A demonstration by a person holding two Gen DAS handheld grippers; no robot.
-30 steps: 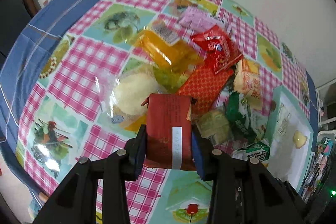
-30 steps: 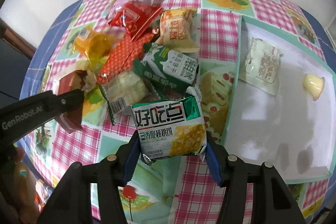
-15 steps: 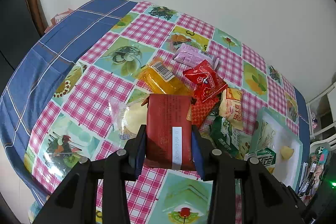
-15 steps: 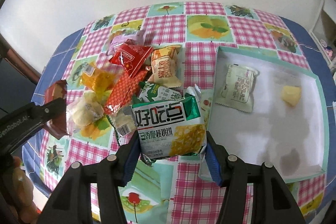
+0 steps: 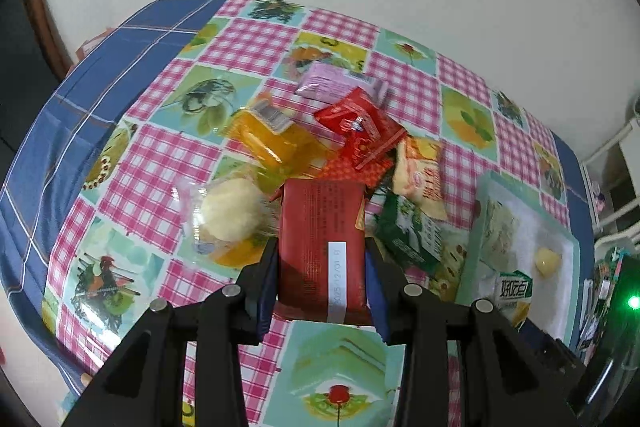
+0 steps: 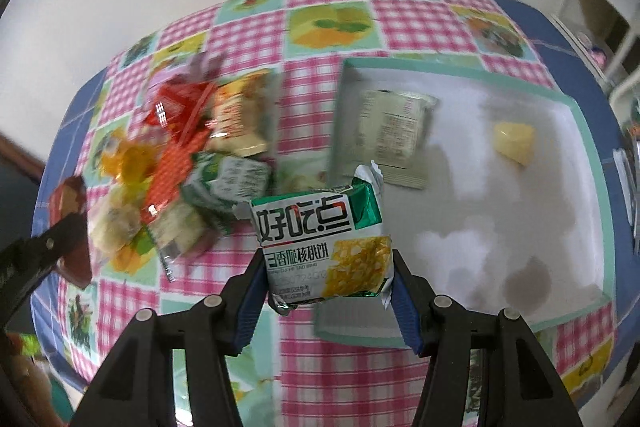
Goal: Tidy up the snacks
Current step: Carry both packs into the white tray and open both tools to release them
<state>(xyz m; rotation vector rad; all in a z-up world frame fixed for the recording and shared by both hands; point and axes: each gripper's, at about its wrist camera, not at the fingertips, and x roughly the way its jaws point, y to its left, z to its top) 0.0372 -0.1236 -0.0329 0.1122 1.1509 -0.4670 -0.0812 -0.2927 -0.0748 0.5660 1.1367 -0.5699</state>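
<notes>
Snacks (image 5: pixel 352 147) lie heaped left of the tray (image 6: pixel 588 163), whose near half is bare; left gripper (image 5: pixel 322 283) clamps a red packet (image 5: pixel 322 243), right gripper (image 6: pixel 328 275) a green-and-white packet (image 6: pixel 324 239).

Checked tablecloth (image 5: pixel 168 163) covers the table — bearing a snack pile (image 5: pixel 352 139) and white tray (image 6: pixel 592 163).

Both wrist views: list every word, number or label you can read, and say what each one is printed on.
"好吃点" on the green-and-white packet held in the right gripper.
"香脆核桃饼" below it on the same packet; the smaller print underneath is too blurred.
"12/01" in the date strip on the dark red packet held in the left gripper; the other digits and the fine print are illegible.
Print on the pale sachet in the tray is too small.
</notes>
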